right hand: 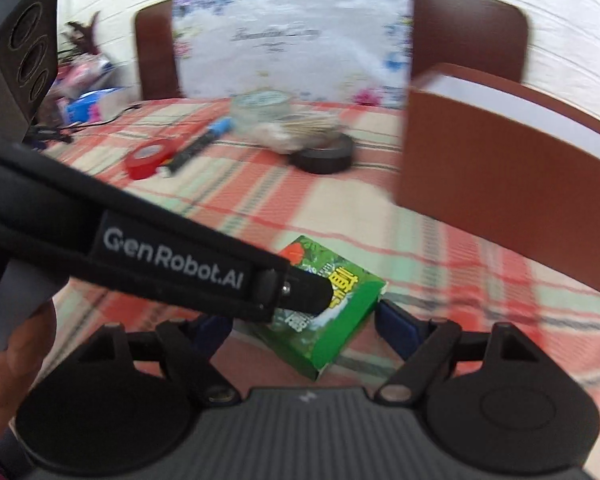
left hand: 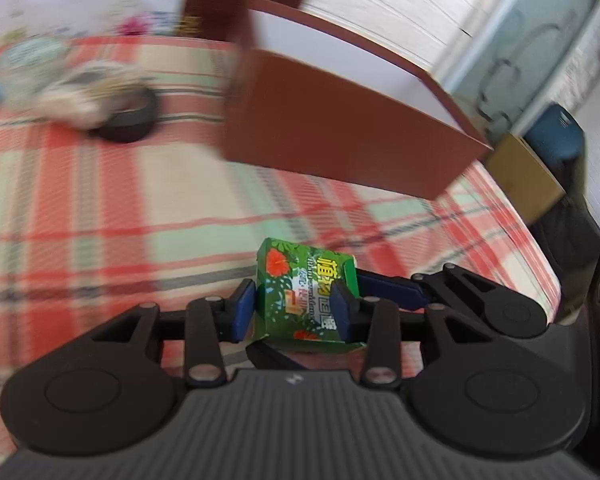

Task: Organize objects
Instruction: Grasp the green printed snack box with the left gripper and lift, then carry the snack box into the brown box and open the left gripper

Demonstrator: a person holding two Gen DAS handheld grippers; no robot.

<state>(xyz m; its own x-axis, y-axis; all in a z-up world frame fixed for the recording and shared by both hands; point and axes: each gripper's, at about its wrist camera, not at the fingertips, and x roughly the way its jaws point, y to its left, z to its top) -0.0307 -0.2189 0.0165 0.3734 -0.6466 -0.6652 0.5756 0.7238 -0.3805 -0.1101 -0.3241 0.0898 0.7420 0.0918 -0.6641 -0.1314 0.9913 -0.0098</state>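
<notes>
My left gripper [left hand: 296,310] is shut on a small green printed box [left hand: 304,300], held just above the plaid tablecloth [left hand: 100,208]. In the right wrist view the same green box [right hand: 332,320] sits between my right gripper's blue pads [right hand: 396,328], which stand wide apart, so my right gripper [right hand: 304,330] is open around it without touching. The left gripper's black arm [right hand: 160,256] crosses that view from the left and covers part of the box. An open brown box [left hand: 340,128] with a white inside stands behind; it also shows in the right wrist view [right hand: 500,184].
A black tape roll [right hand: 324,156], a jar [right hand: 260,108], a bundle of sticks [right hand: 300,128], a red tape roll [right hand: 150,158] and a marker [right hand: 200,144] lie at the back. A brown chair [right hand: 468,28] stands behind the table. The table edge [left hand: 516,216] runs at right.
</notes>
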